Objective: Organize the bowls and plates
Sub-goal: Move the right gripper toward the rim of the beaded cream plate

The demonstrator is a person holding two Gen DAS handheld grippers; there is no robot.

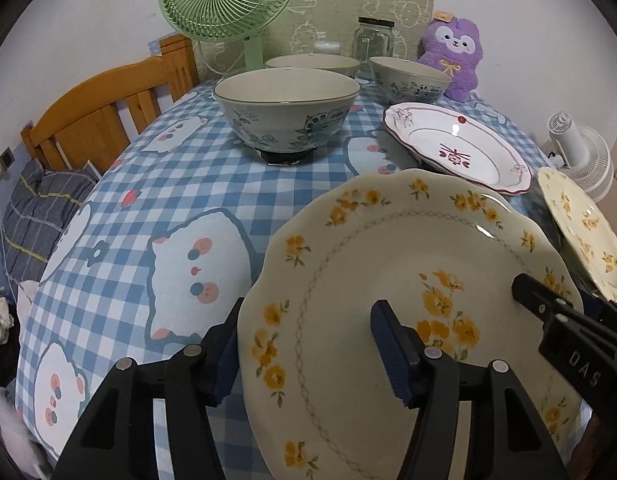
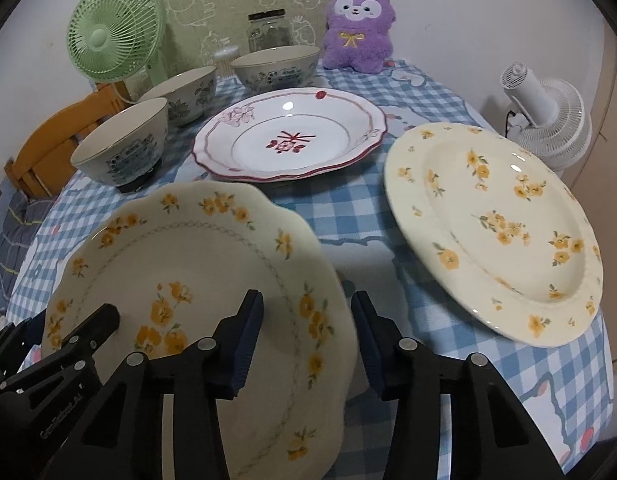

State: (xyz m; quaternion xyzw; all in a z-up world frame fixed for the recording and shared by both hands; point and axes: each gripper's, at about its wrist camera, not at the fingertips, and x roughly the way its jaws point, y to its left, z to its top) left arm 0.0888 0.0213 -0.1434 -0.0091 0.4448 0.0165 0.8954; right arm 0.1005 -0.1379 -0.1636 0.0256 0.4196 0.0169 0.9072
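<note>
Plates and bowls sit spread over the blue checked cloth on your counter [image 2: 348, 216]. Your left claw [image 1: 308, 344] and your right claw [image 2: 308, 332] both straddle the rim of the same scalloped yellow-flowered plate [image 2: 212, 264], one on each side — in each view one blue pad lies over the plate's face and the other sits outside the edge. Both claws stand part-way open, and you cannot tell from either view whether the pads actually press the rim yet. That plate lies nearest you, its near edge low in both views. To its right, apart from it, lies the round cream plate with yellow flowers [image 2: 496, 224]. Behind both sits the white plate with the red rim [image 2: 292, 136], and further back stand three blue-patterned bowls [image 2: 124, 148] — two on the left, one beside the glass jar [image 2: 268, 30]. At the far edge you have the green fan [image 2: 112, 40] and the purple plush toy [image 2: 358, 28].
</note>
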